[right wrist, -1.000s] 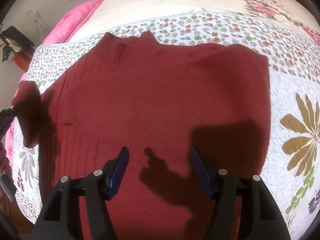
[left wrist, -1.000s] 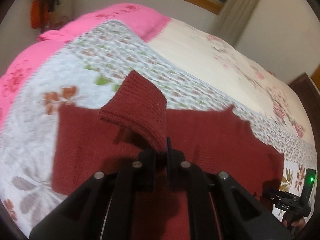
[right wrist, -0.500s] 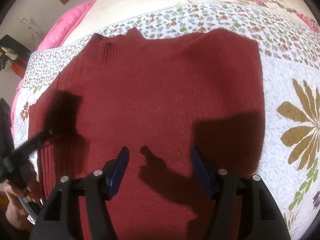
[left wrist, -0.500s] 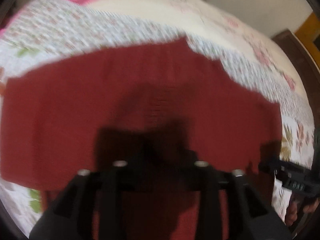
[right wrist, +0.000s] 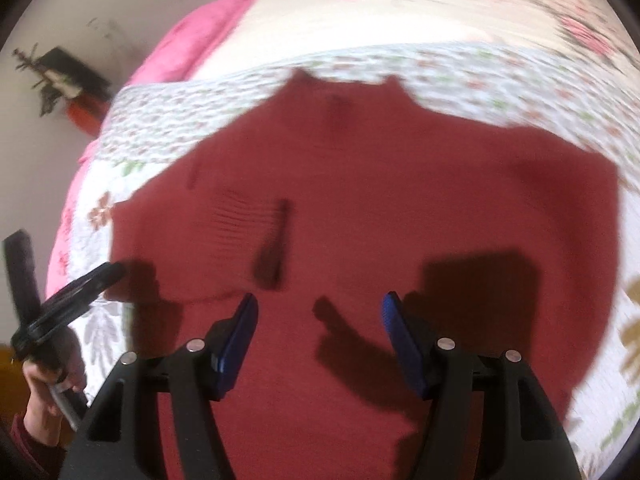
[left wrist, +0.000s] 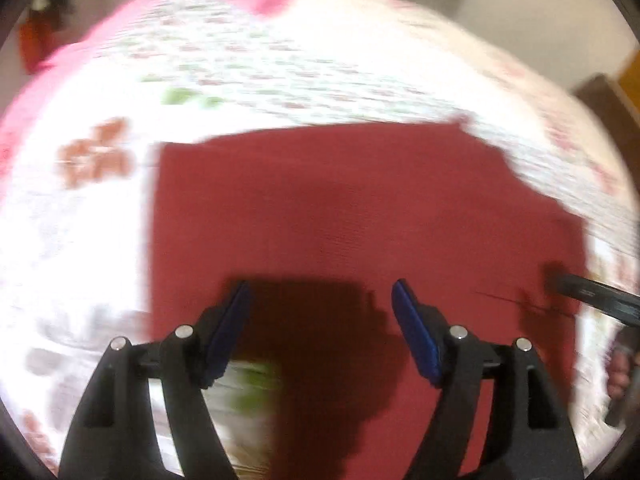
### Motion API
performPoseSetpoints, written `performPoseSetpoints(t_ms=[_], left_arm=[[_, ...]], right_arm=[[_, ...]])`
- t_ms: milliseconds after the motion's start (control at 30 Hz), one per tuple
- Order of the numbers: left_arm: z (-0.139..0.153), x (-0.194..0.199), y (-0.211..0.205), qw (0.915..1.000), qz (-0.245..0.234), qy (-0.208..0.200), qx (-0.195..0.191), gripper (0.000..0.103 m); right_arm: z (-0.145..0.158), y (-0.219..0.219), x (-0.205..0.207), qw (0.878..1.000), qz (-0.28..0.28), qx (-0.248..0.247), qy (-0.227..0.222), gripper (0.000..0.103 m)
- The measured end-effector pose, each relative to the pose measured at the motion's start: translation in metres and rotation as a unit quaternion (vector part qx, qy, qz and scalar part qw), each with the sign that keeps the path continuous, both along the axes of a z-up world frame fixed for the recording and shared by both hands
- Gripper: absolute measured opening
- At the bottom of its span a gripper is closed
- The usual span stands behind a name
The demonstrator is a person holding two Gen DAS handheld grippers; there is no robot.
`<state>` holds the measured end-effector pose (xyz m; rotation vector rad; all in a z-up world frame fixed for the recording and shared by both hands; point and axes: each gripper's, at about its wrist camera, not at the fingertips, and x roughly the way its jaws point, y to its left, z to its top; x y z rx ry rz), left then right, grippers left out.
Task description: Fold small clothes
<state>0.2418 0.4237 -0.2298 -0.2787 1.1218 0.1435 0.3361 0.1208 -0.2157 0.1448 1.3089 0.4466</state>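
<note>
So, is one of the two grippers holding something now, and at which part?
Nothing is held. The left gripper and the right gripper both have open jaws above the red sweater, which lies on the bed.

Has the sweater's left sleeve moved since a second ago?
Yes. The sleeve, earlier lifted off the sweater's edge in the left hand-held gripper, now lies folded inward across the sweater body, below the collar. That gripper is open.

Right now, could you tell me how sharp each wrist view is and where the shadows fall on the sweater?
Left wrist view: strong motion blur smears the quilt print; the left gripper throws a dark shadow onto the red sweater between its fingers. Right wrist view: milder blur, softest at the edges; the right gripper casts shadows ahead on the sweater. Both views show fisheye curving.
</note>
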Motion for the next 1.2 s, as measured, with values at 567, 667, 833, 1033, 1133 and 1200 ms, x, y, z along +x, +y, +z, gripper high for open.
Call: performPoseSetpoints(t_ms=[567,667,833,1033,1133,1200], left_arm=[[-0.018,0.001,0.044,0.9976,0.039,0.017,-0.054,0.077],[-0.006,-0.006,0.052,0.9968,0.059,0.001,-0.054,0.077],[0.009,-0.008,0.062,0.9958,0.083,-0.016,-0.037,0.077],[0.012,0.015,0.043,0.9971,0.069,-0.020,-0.026,0.077],[0.008,0.025,0.022,0.9987,0.048,-0.013,-0.013,0.077],[0.003,0.032,0.007,0.9995,0.032,-0.009,-0.004,0.077]], right_arm=[[-0.036,0.057,0.028,0.997,0.032,0.047,0.050,0.007],[-0.023,0.055,0.024,0.997,0.042,0.052,0.031,0.007],[0.005,0.025,0.020,0.997,0.025,0.080,0.004,0.007],[0.040,-0.033,0.017,0.996,-0.023,0.083,-0.032,0.007],[0.044,-0.068,0.016,0.996,-0.051,0.070,-0.036,0.007],[0.041,-0.089,0.014,0.996,-0.068,0.055,-0.035,0.007]])
